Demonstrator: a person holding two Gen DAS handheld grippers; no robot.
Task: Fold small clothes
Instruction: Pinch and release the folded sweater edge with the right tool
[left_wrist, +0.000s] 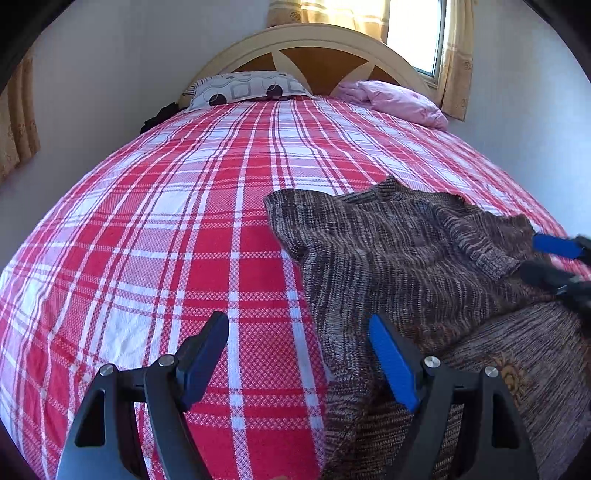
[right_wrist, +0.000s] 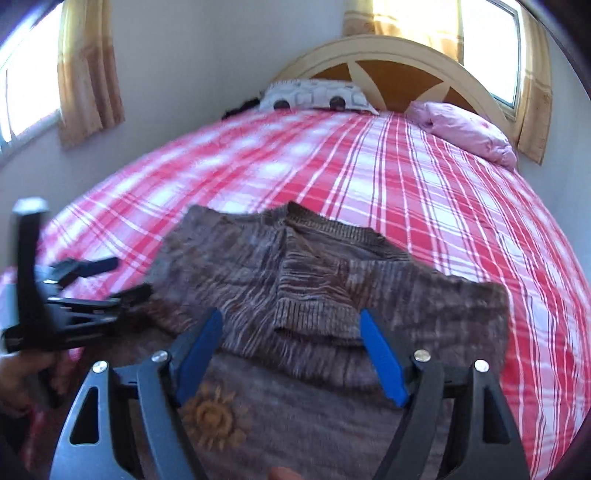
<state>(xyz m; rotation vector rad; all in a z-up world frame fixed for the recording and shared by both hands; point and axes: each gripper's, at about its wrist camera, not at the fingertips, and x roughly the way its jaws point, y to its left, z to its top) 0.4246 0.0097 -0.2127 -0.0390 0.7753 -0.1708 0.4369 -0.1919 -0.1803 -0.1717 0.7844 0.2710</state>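
The brown sweater (right_wrist: 314, 295) lies partly folded on the bed (left_wrist: 184, 221), low and right in the left view, and both the left gripper (left_wrist: 299, 354) and right gripper (right_wrist: 291, 350) have fingers spread wide, holding nothing, so next I think they must pinch an edge.

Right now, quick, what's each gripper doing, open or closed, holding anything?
Left gripper: open, holding nothing, at the sweater's left edge.
Right gripper: open, holding nothing, over the sweater.

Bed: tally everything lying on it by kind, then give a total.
Brown knitted sweater: 1
Pillows: 2, a patterned pillow and a pink pillow
Dark item by the patterned pillow, too small to identify: 1
Total: 4
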